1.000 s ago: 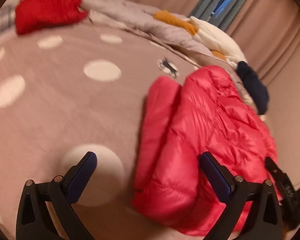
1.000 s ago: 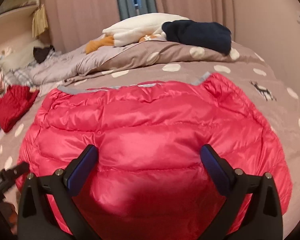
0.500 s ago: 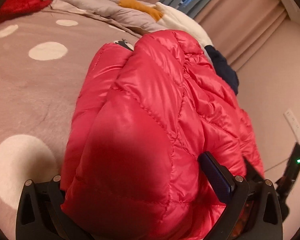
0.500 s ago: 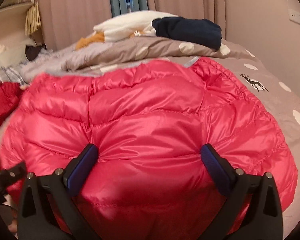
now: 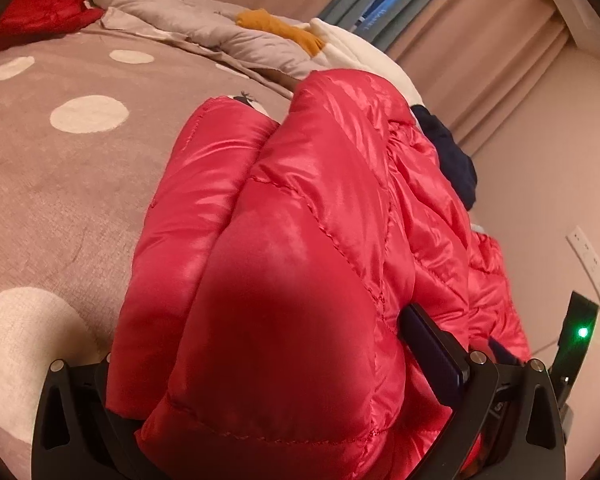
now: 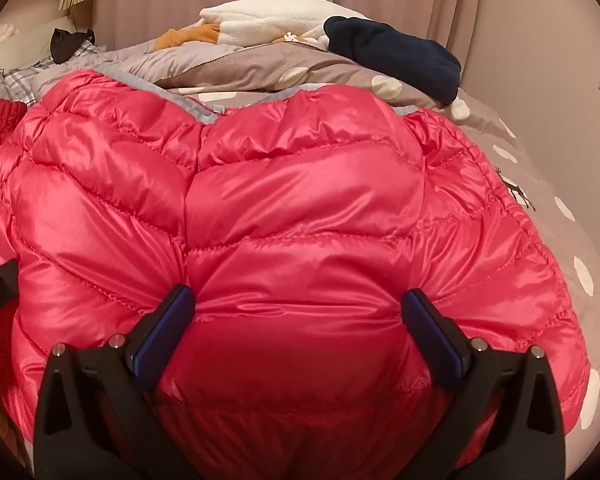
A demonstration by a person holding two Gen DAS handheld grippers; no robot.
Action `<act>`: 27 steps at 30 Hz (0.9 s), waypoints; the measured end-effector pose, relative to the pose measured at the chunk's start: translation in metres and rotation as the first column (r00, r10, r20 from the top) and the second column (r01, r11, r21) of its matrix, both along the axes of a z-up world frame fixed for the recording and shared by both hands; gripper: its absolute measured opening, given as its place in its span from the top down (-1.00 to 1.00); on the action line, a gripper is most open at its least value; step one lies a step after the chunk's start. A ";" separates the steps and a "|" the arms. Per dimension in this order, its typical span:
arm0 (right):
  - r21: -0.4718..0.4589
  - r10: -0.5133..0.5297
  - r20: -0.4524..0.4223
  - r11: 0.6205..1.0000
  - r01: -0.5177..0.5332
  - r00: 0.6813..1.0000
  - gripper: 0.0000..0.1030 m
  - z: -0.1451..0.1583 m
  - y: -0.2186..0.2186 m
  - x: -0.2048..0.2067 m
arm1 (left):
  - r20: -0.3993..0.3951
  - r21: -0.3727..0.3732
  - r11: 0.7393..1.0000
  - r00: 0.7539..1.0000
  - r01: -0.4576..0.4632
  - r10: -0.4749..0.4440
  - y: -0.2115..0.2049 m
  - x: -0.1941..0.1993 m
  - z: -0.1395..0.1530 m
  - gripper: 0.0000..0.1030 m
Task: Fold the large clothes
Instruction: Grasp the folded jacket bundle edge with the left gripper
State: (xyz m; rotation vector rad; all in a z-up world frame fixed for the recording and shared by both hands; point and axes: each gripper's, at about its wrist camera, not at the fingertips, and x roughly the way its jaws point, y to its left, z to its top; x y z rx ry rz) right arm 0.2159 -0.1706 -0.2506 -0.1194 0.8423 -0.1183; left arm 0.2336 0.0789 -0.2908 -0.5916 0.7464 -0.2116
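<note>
A shiny pink-red puffer jacket (image 5: 308,240) lies on a taupe bedspread with white dots (image 5: 60,184). In the left wrist view its near edge bulges between the wide-apart fingers of my left gripper (image 5: 292,360); the left finger is hidden under the fabric. In the right wrist view the jacket (image 6: 300,208) fills the frame, its grey-lined collar at the far side. My right gripper (image 6: 296,332) has its jaws spread wide with the jacket's hem puffed up between them. Neither gripper is pinched on the fabric.
Behind the jacket lie a rumpled grey duvet (image 6: 228,68), a white and orange garment (image 6: 260,28) and a navy garment (image 6: 396,56). A red knit garment (image 5: 40,4) lies at the bed's far left. Curtains and a wall with a socket (image 5: 592,264) stand to the right.
My left gripper has moved from the bare bedspread onto the jacket's edge, which now bulges between its fingers. My right gripper has pushed closer into the hem, and the jacket has bunched up.
</note>
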 end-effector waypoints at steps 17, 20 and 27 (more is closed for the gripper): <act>-0.062 -0.012 -0.023 0.998 0.011 1.000 -1.00 0.000 0.007 0.004 | 0.015 0.033 0.999 0.999 -0.034 0.034 -0.002 -0.005 -0.001 -0.98; -0.073 -0.012 -0.028 0.997 0.010 1.000 -1.00 -0.001 0.009 0.005 | 0.014 0.035 0.999 0.999 -0.034 0.034 -0.002 -0.004 -0.001 -0.98; -0.089 -0.014 -0.058 0.996 0.009 0.998 -1.00 -0.001 0.012 0.011 | 0.011 0.042 0.998 0.999 -0.041 0.041 -0.003 -0.003 -0.001 -0.98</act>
